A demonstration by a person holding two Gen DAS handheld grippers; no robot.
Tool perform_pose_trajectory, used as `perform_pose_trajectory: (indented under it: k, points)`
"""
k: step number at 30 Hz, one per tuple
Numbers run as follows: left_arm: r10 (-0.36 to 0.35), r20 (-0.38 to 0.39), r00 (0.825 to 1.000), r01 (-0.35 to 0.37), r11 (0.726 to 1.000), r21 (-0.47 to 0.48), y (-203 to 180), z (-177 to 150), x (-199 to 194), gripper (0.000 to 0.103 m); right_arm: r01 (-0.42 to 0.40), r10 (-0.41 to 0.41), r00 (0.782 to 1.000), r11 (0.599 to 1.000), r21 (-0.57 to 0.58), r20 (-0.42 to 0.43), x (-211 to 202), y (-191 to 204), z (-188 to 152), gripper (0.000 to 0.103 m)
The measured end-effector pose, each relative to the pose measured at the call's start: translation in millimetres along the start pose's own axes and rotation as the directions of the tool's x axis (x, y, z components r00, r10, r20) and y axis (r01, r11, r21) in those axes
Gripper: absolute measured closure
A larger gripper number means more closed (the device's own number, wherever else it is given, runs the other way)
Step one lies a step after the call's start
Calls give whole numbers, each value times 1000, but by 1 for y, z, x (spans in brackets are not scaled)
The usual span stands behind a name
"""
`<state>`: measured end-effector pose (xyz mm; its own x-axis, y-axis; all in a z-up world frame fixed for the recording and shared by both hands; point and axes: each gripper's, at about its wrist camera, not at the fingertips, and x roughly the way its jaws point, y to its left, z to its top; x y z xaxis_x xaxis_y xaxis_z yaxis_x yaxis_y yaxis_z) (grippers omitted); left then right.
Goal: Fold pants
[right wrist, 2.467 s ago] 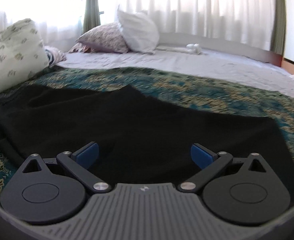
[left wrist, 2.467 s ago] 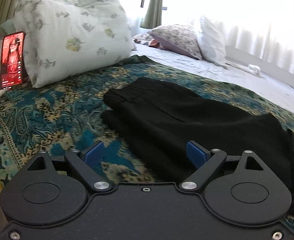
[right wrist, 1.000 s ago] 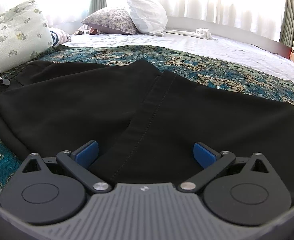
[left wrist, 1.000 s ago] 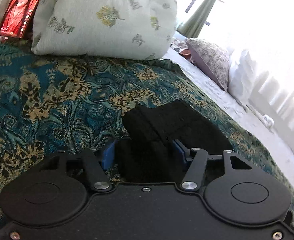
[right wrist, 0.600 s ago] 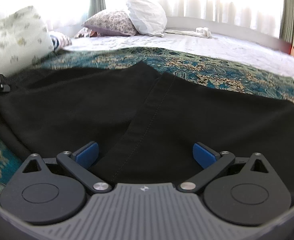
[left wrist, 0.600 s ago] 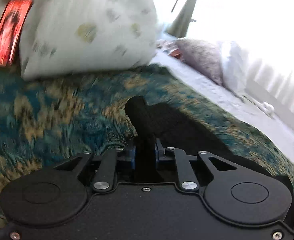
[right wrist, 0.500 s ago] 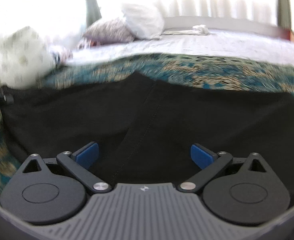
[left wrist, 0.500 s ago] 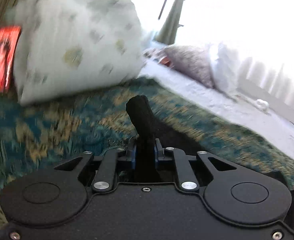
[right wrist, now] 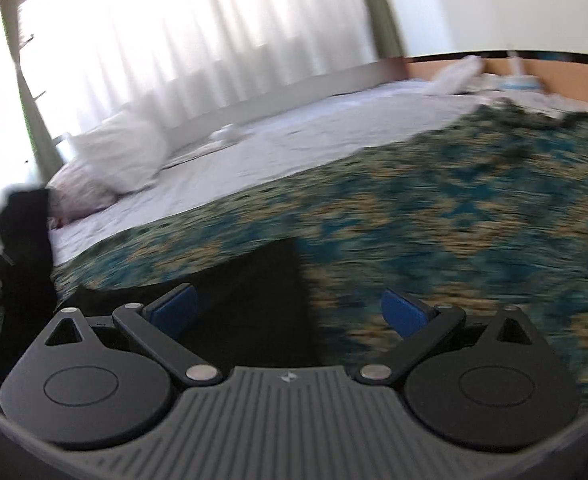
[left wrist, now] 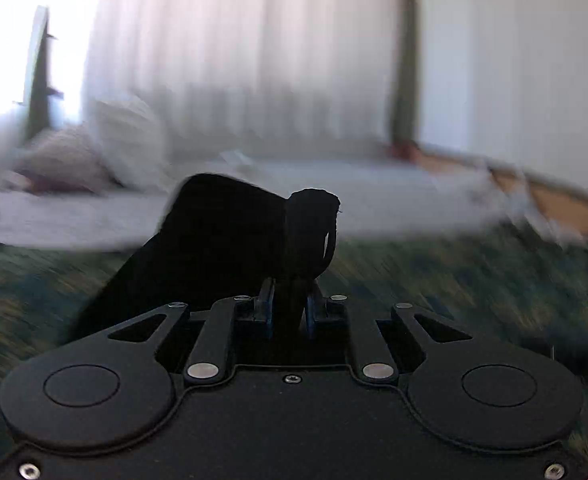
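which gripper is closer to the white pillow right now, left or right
Cannot tell for sure; both are far. The left gripper, shut on the black pants, and the open right gripper both see the white pillow across the bed.

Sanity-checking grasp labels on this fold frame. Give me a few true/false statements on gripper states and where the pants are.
1. The left gripper is shut on the black pants. True.
2. The right gripper is clamped on the pants. False: its jaws stand wide apart and hold nothing; dark fabric only lies below it.
3. The pinched fabric stands up above the left gripper's fingers. True: a bunched fold rises between them against the white sheet.
4. The pants lie wholly flat on the patterned bedspread. False: one end is raised, seen as a dark column at the left edge of the right wrist view.
5. A white pillow lies by the curtains. True.
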<state>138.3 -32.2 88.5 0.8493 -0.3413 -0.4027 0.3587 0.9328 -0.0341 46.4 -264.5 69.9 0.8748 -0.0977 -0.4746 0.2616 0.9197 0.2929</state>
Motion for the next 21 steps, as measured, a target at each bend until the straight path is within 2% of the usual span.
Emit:
perform_pose_trajectory:
  k: [2, 3, 5, 7, 9, 12, 14, 16, 18, 20, 21]
  points:
    - [-49, -114, 992, 51, 999, 17, -33, -22, 24, 88, 18, -18, 1000, 1000, 12, -4, -5, -16, -1, 0]
    - [-62, -172, 983, 66, 998, 19, -45, -34, 34, 86, 26, -26, 1000, 1000, 11, -8, -7, -23, -3, 0]
    - [-98, -231, 968, 101, 995, 2, -56, -52, 43, 82, 38, -38, 999, 999, 5, -14, -8, -30, -6, 0]
    - [-97, -218, 971, 105, 994, 23, -62, -58, 34, 76, 36, -36, 999, 999, 9, -19, -9, -36, -10, 0]
    - [-110, -199, 974, 121, 992, 42, -62, -57, 17, 61, 10, -9, 1000, 1000, 27, -27, -6, -37, -15, 0]
    - [-157, -163, 974, 158, 987, -4, -48, -51, -16, 60, -51, 53, 998, 998, 46, -44, -4, -27, -22, 0]
    - [-153, -139, 979, 147, 988, -49, -27, -42, -35, 60, -101, 103, 993, 994, 40, -59, 0, -15, -27, 0]
    - [-105, -104, 989, 98, 993, -69, -8, -37, -52, 60, -148, 149, 986, 989, 12, -80, 5, 3, -33, 0]
    - [0, -74, 997, -5, 998, -64, 13, -37, -64, 62, -176, 172, 980, 984, -33, -97, 10, 22, -41, 0]
    - [135, -69, 988, -139, 989, -51, 33, -41, -69, 64, -189, 181, 977, 980, -69, -113, 13, 39, -47, 0]
    - [205, -70, 976, -209, 977, -47, 42, -44, -70, 68, -199, 188, 974, 976, -82, -126, 16, 47, -50, 1]
